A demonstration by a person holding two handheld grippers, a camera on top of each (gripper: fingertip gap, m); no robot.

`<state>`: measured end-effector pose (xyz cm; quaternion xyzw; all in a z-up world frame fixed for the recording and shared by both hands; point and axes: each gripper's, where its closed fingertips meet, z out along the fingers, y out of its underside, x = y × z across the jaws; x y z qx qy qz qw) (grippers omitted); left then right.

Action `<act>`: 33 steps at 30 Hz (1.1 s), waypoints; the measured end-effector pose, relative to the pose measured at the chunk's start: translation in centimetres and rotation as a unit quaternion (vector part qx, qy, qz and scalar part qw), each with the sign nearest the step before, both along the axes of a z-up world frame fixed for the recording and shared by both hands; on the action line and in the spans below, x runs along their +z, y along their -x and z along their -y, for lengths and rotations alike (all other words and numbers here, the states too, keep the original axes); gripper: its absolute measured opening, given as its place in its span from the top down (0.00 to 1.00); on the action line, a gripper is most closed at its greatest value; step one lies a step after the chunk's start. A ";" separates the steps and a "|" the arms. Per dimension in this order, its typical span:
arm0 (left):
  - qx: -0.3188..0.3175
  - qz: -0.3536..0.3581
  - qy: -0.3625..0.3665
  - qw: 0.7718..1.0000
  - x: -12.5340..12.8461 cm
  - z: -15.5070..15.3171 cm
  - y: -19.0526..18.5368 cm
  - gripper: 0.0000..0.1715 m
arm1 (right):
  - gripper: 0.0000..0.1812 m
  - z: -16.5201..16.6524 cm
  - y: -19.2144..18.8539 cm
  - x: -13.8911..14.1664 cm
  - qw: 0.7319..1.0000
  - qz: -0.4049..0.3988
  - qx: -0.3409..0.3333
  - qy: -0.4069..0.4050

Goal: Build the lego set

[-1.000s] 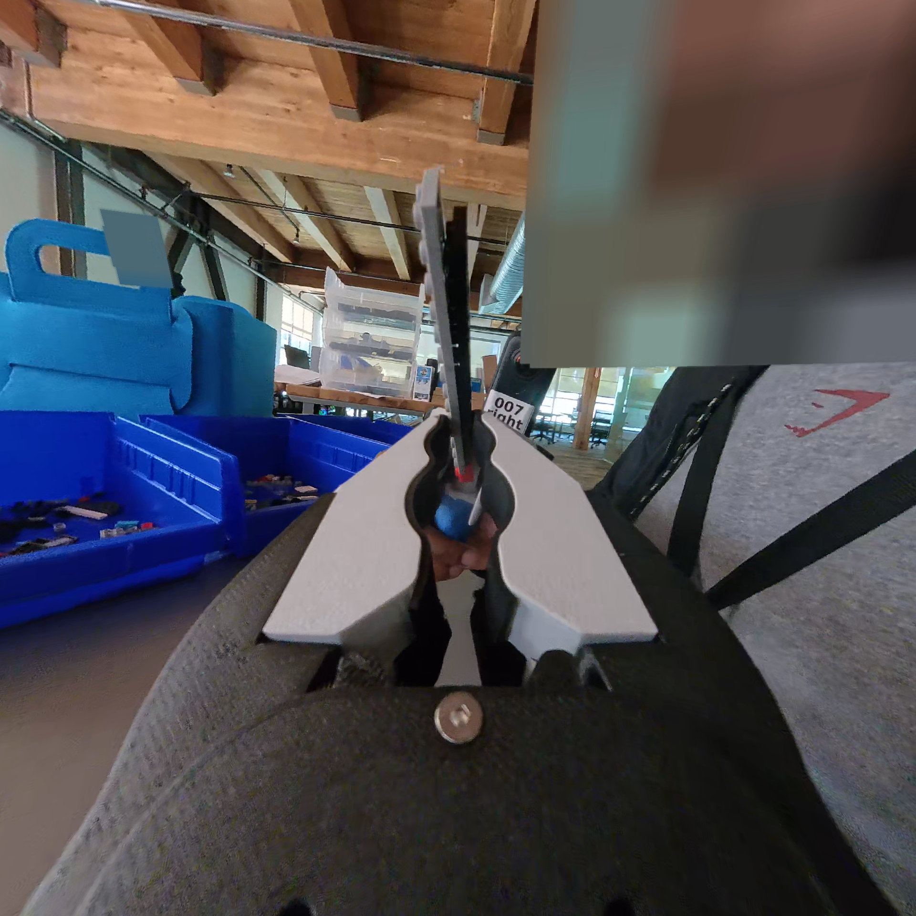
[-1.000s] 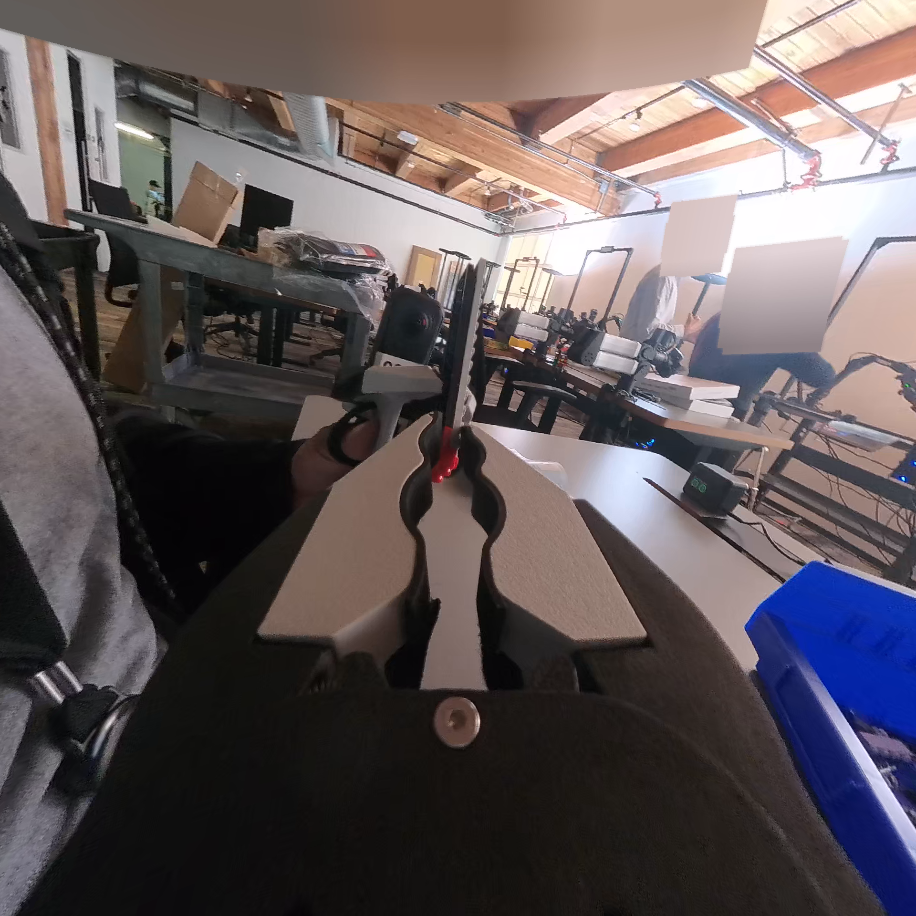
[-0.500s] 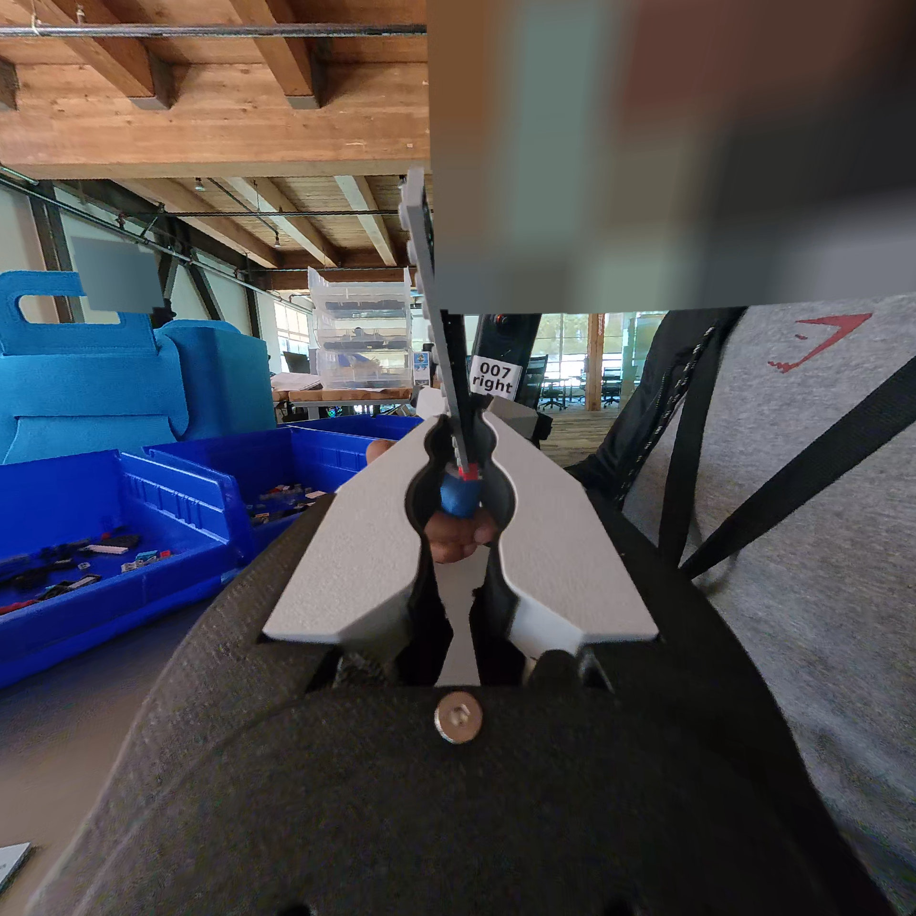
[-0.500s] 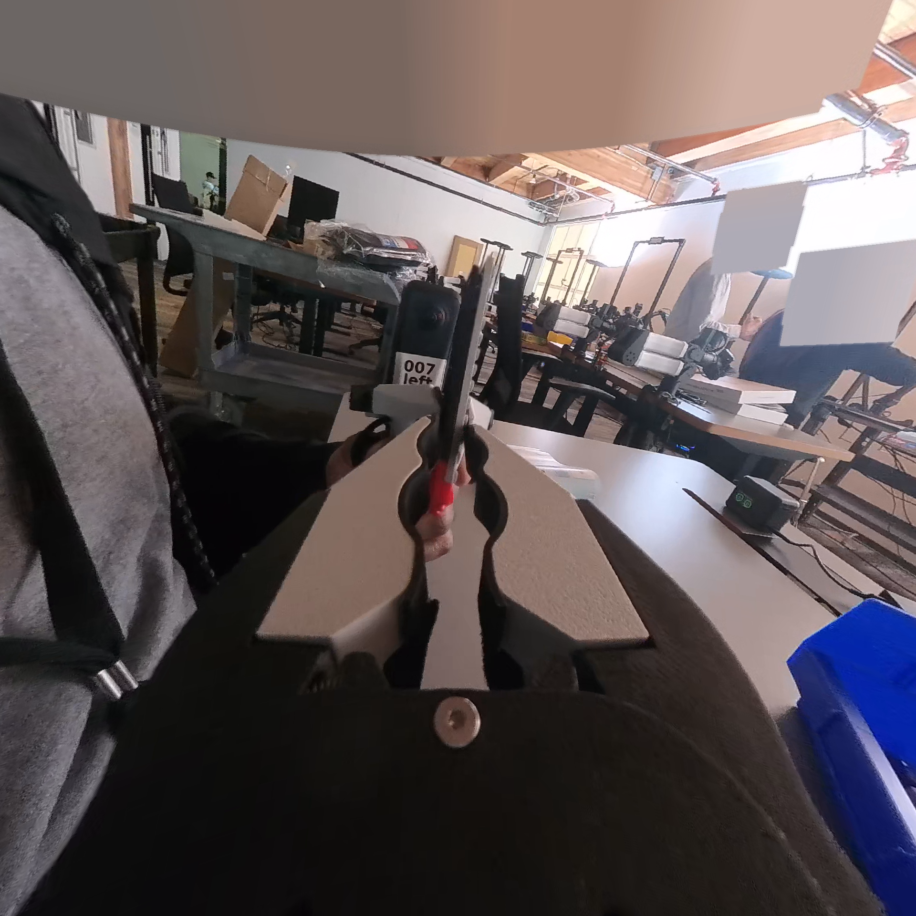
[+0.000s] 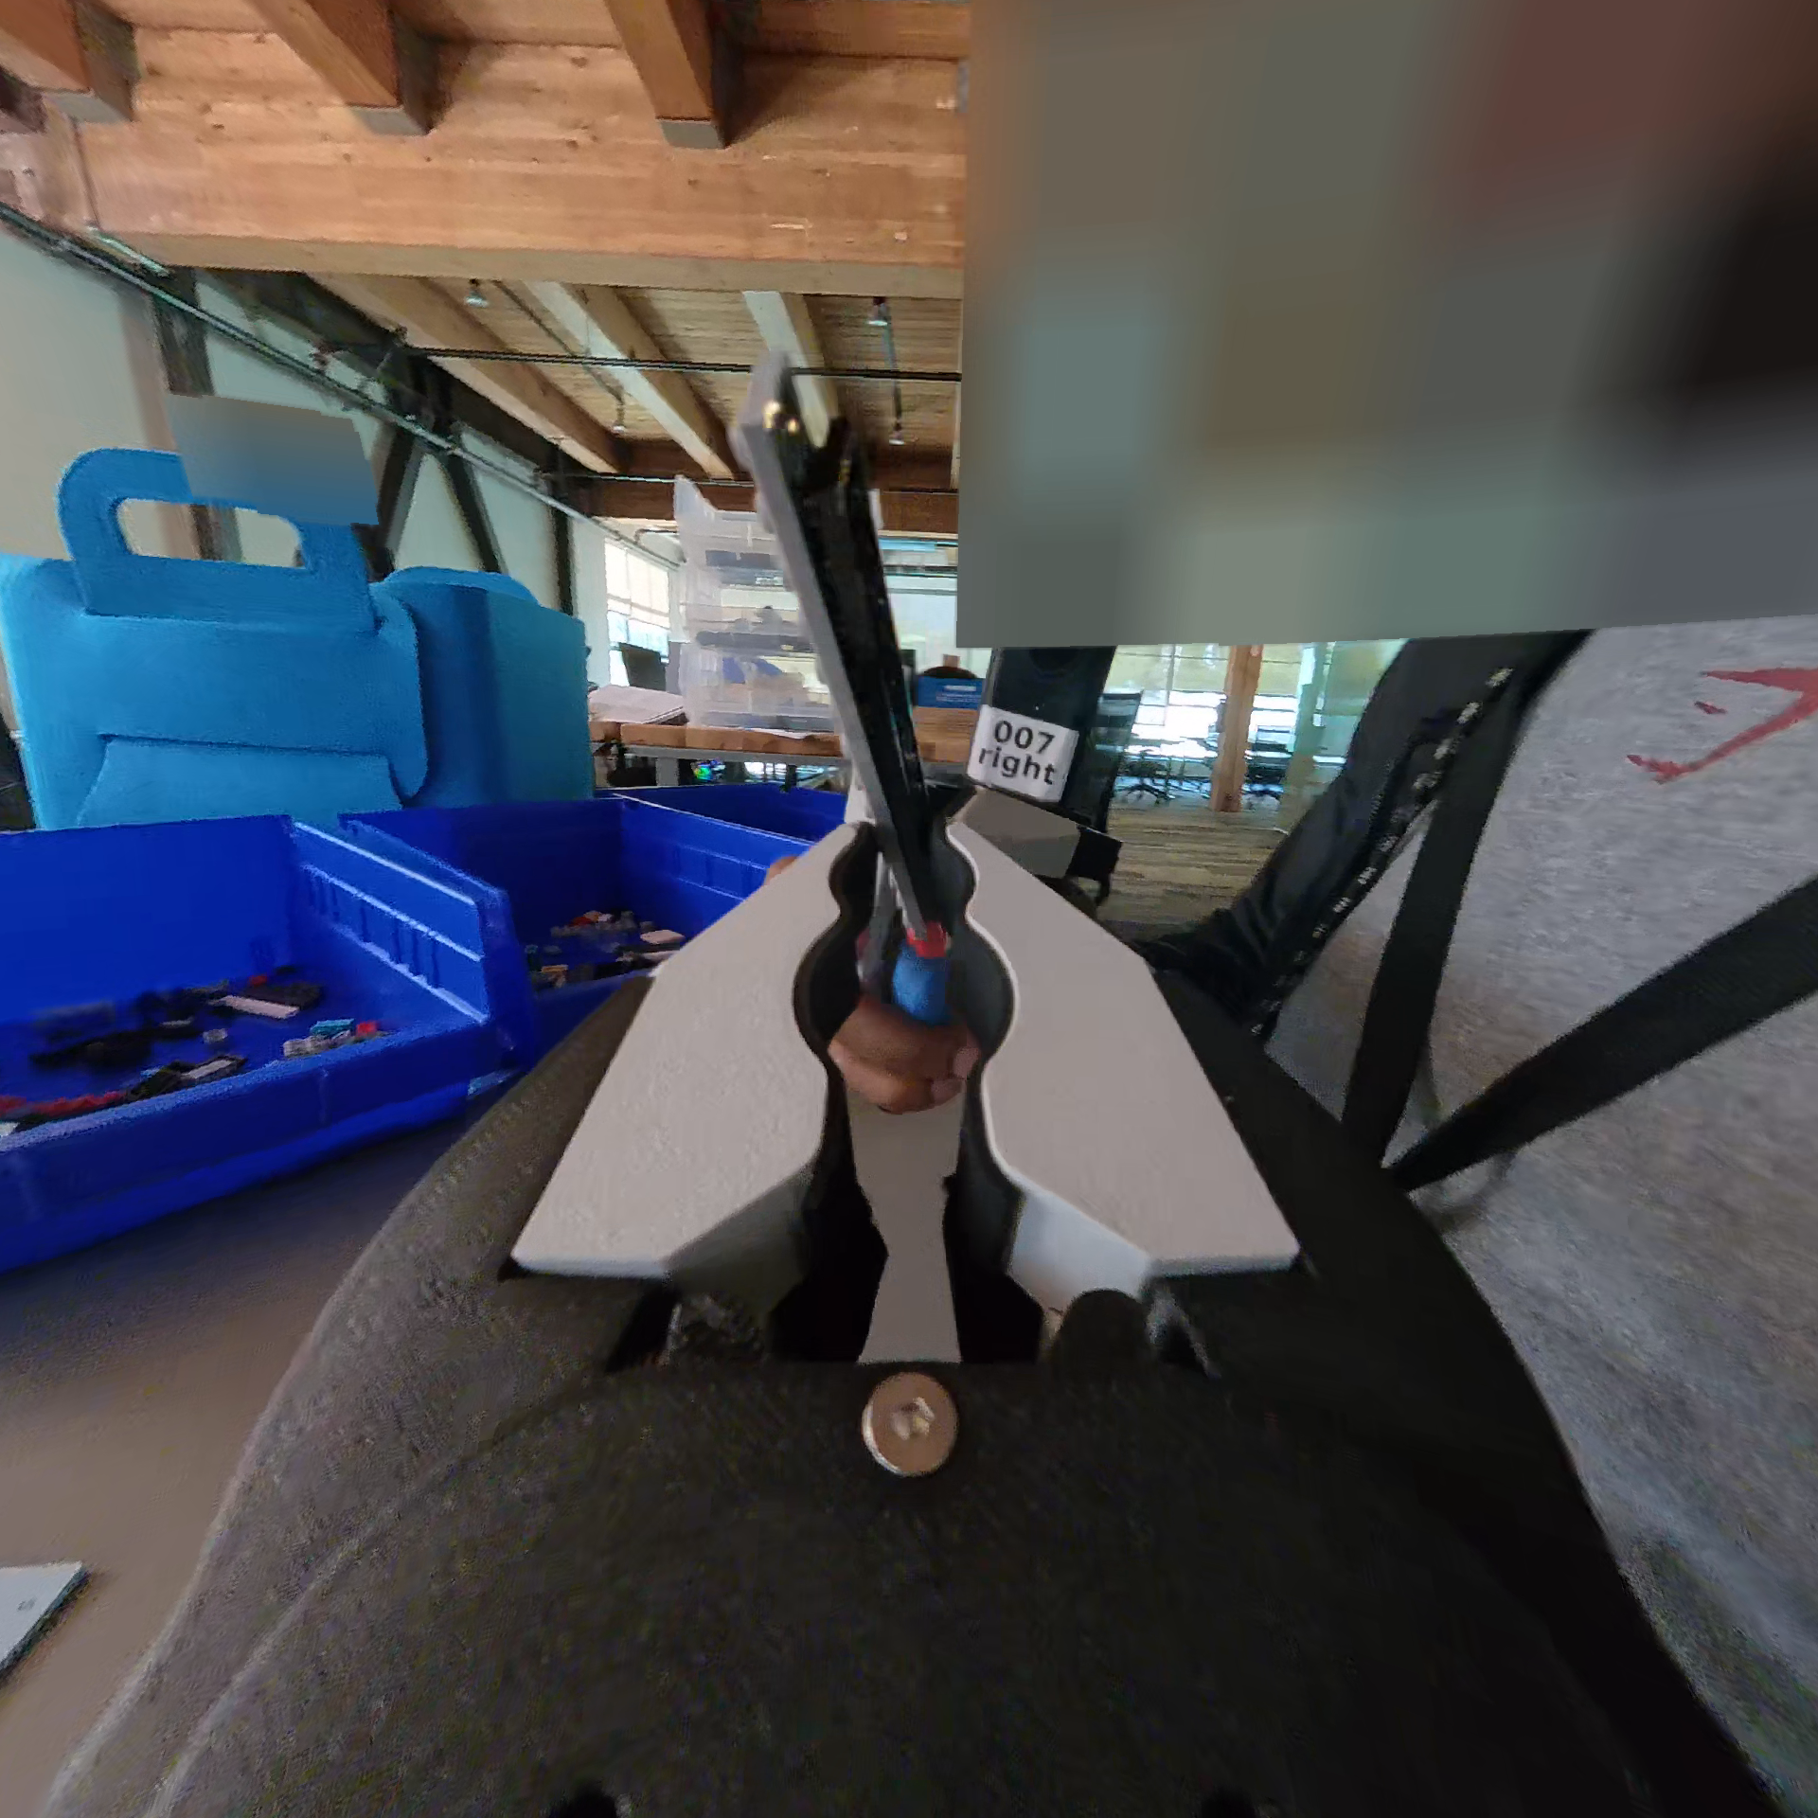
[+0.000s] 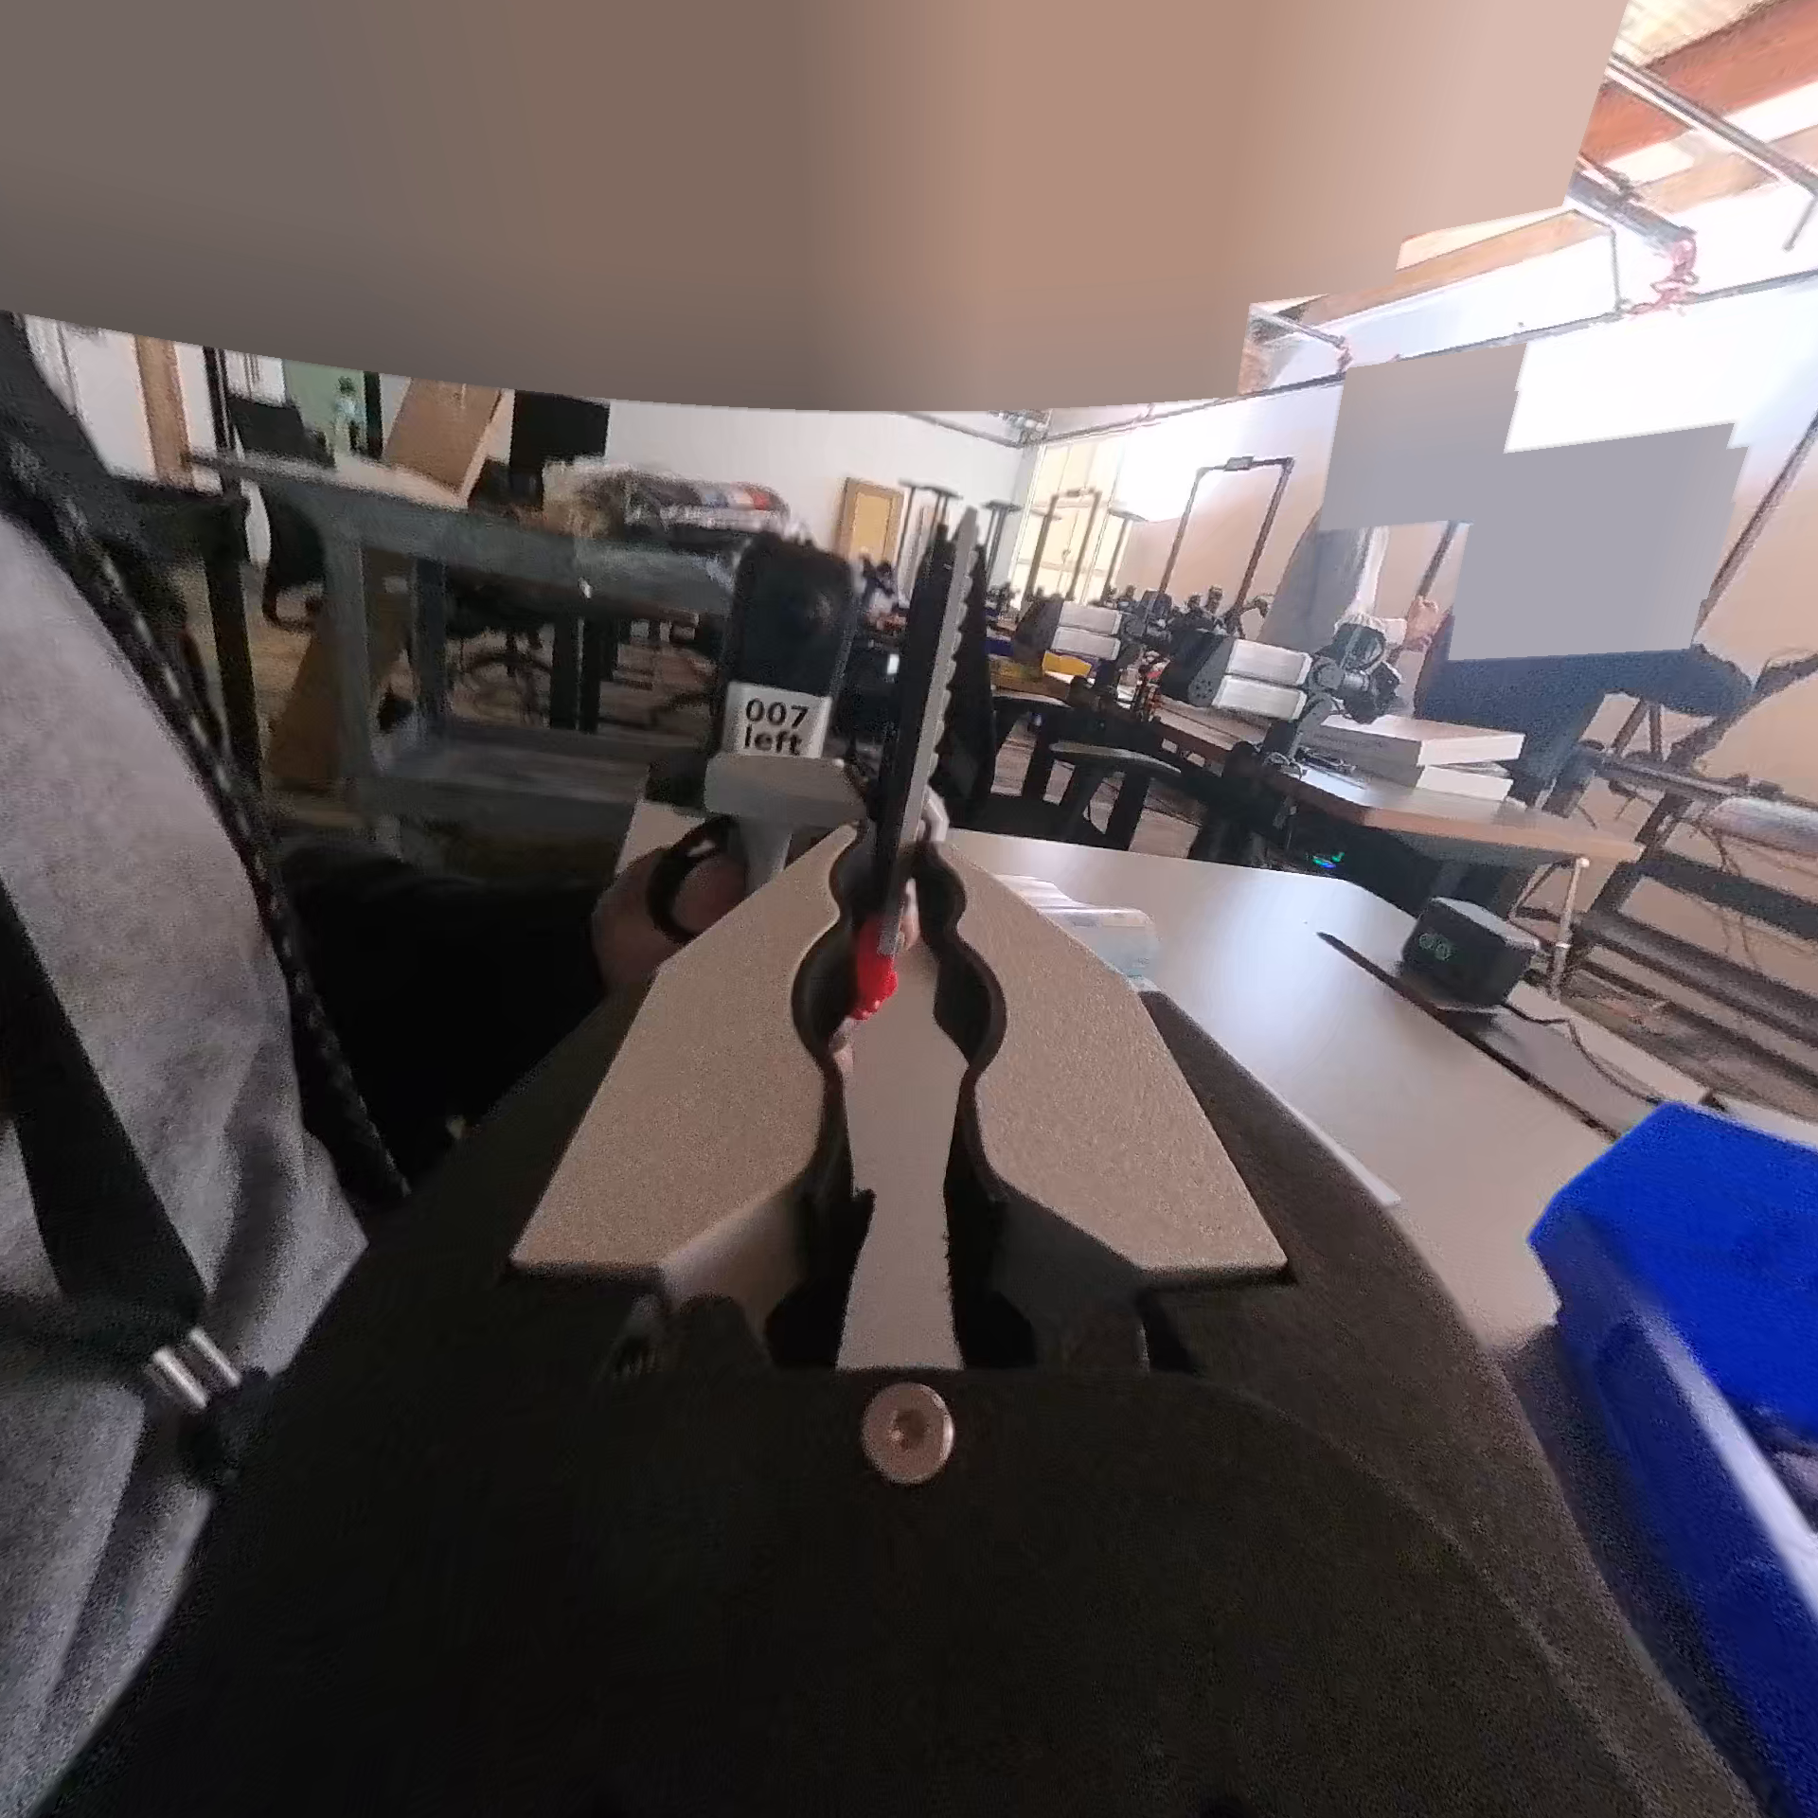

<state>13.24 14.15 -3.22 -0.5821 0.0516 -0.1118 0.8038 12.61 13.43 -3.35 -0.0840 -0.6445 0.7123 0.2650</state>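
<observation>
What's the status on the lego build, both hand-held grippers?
Left hand-held gripper and right hand-held gripper both shut on the lego assembly, held upright between them, off the table. Blue bins aside; nothing in the way.

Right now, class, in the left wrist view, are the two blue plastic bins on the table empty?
No: both blue plastic bins hold small loose lego pieces scattered over their floors.

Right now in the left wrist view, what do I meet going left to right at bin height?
Light blue foam case → first blue bin with loose pieces → second blue bin → left tongs shut on the upright lego plate assembly → grey sweatshirt.
</observation>
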 end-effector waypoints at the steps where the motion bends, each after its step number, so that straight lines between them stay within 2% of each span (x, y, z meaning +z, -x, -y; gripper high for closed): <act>1: 0.007 0.006 -0.002 1.000 0.2 -0.1 0.2 0.93 | 0.94 -0.4 0.2 0.2 1.000 0.013 -0.001 0.022; 6: 0.004 0.068 -0.008 0.998 0.8 0.1 1.5 0.93 | 0.94 -1.6 1.1 0.2 0.994 0.071 0.009 0.087; 12: -0.014 0.102 -0.008 0.995 0.4 -0.1 1.6 0.92 | 0.94 -1.2 1.2 -0.3 0.995 0.062 0.000 0.073; 21: -0.046 0.074 -0.047 0.995 0.6 1.1 0.5 0.96 | 0.94 0.2 0.1 -0.3 1.000 0.004 -0.004 0.016; 29: -0.034 0.043 -0.048 0.997 0.4 1.4 0.0 0.96 | 0.94 0.5 -0.4 -0.3 1.000 -0.010 0.000 -0.005; 33: -0.026 0.024 -0.043 0.998 0.3 1.4 -0.2 0.96 | 0.94 0.2 -0.8 0.5 1.000 -0.007 0.012 0.011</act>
